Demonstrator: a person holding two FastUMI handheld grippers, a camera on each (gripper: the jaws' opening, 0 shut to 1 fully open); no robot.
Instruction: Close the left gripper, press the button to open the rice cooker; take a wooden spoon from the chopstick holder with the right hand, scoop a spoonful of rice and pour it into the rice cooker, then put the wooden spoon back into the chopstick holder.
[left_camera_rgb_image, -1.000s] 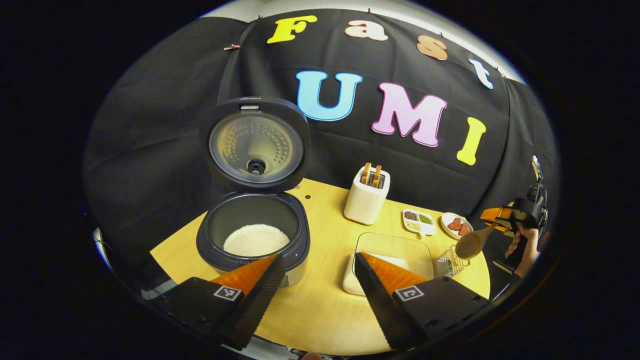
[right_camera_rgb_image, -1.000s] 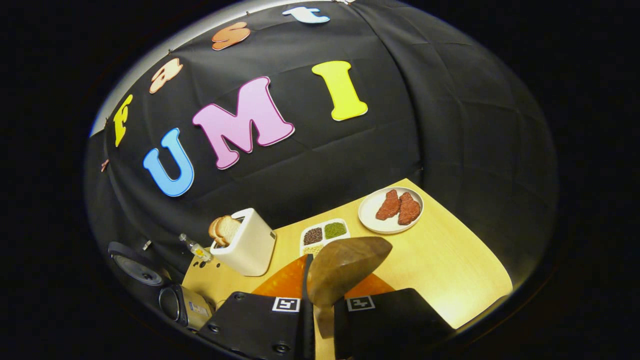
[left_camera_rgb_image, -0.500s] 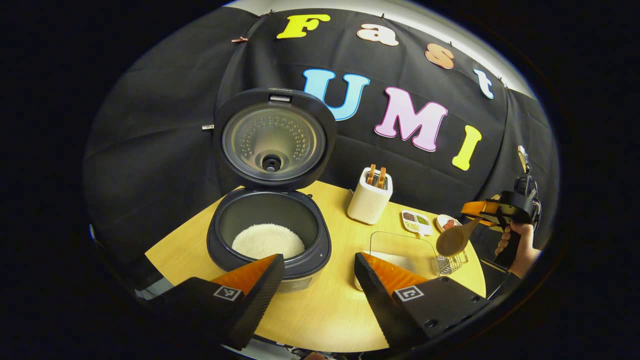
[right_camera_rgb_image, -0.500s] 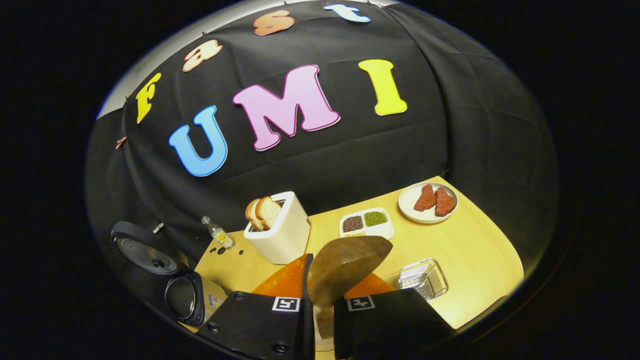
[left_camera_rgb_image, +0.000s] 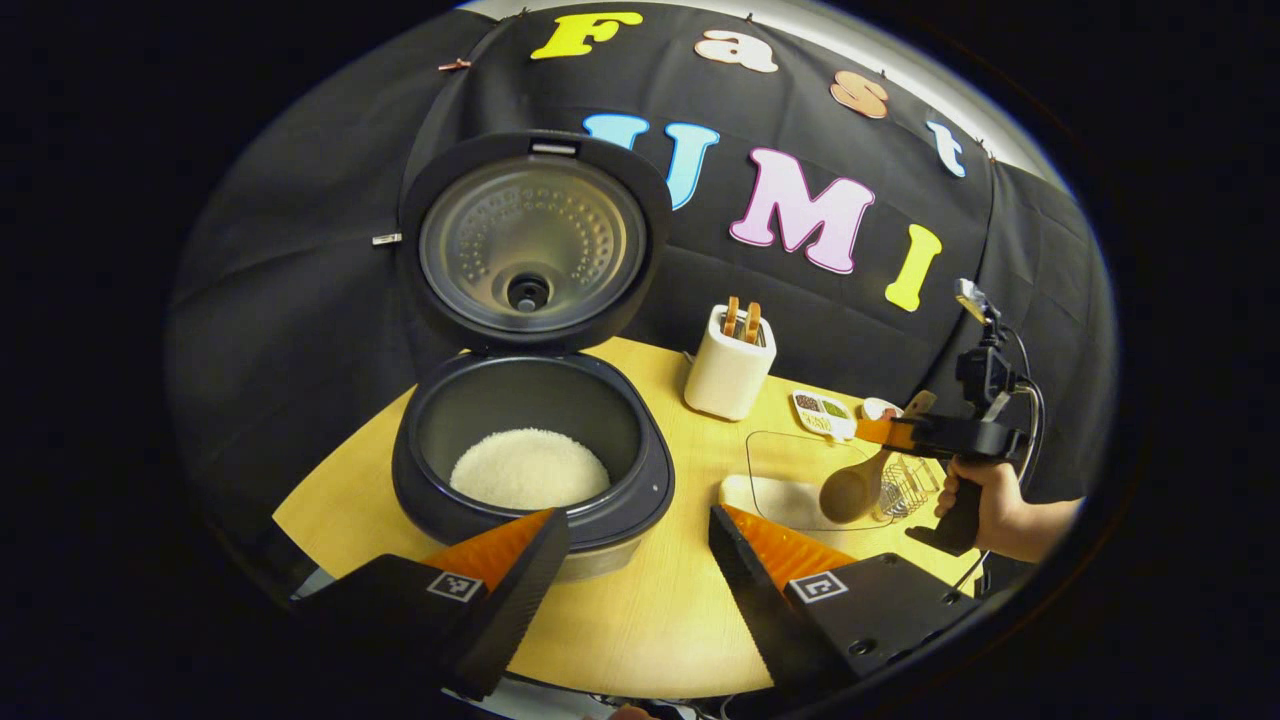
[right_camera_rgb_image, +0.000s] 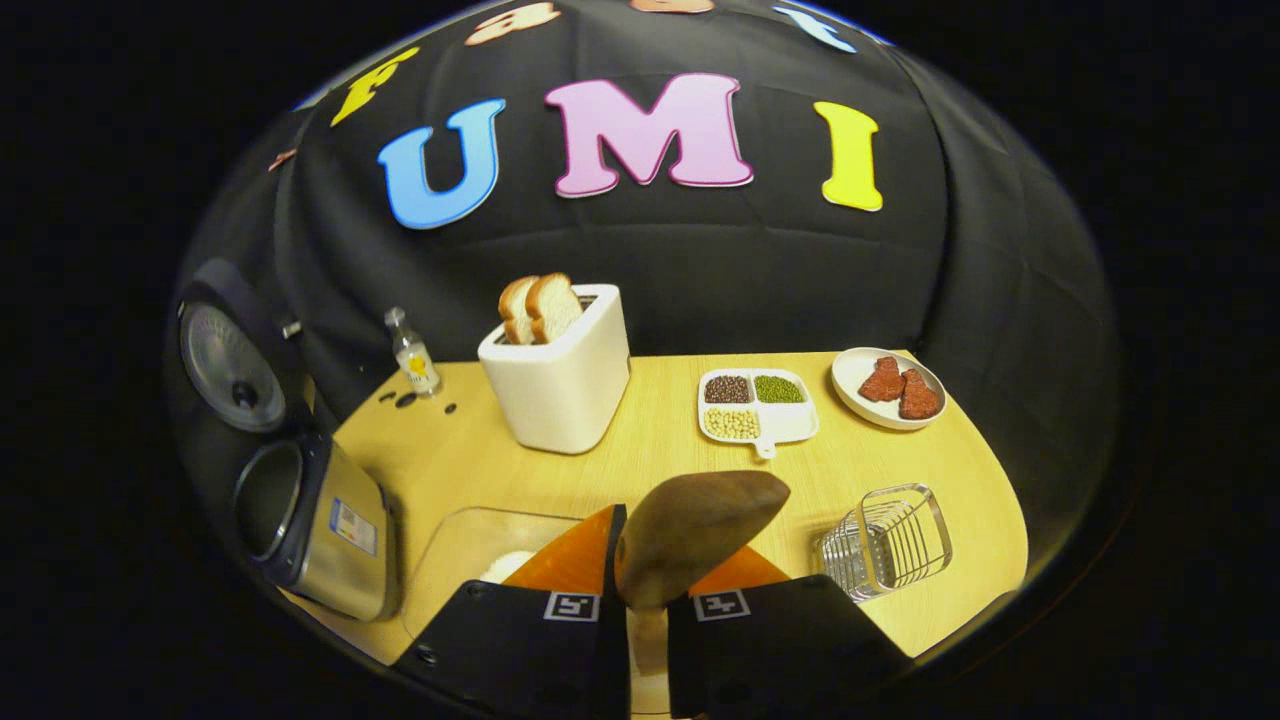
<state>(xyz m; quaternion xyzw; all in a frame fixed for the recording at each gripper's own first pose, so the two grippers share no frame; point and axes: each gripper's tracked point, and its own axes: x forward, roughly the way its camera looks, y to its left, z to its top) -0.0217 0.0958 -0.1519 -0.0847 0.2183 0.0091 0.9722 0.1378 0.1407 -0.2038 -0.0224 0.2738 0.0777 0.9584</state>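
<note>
The right claw (right_camera_rgb_image: 640, 560) is clenched on the brown wooden spoon (right_camera_rgb_image: 695, 535), whose bowl hangs over the clear rice container (left_camera_rgb_image: 800, 480). The left claw (left_camera_rgb_image: 630, 560) is released, the open dark rice cooker (left_camera_rgb_image: 530, 450) just ahead of it on the yellow counter (left_camera_rgb_image: 660, 620).

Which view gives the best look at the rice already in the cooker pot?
The left gripper view: it looks down into the open rice cooker, showing the white rice heaped at the pot's bottom. The right gripper view catches the cooker side-on at its left edge, its inside dark.
</note>
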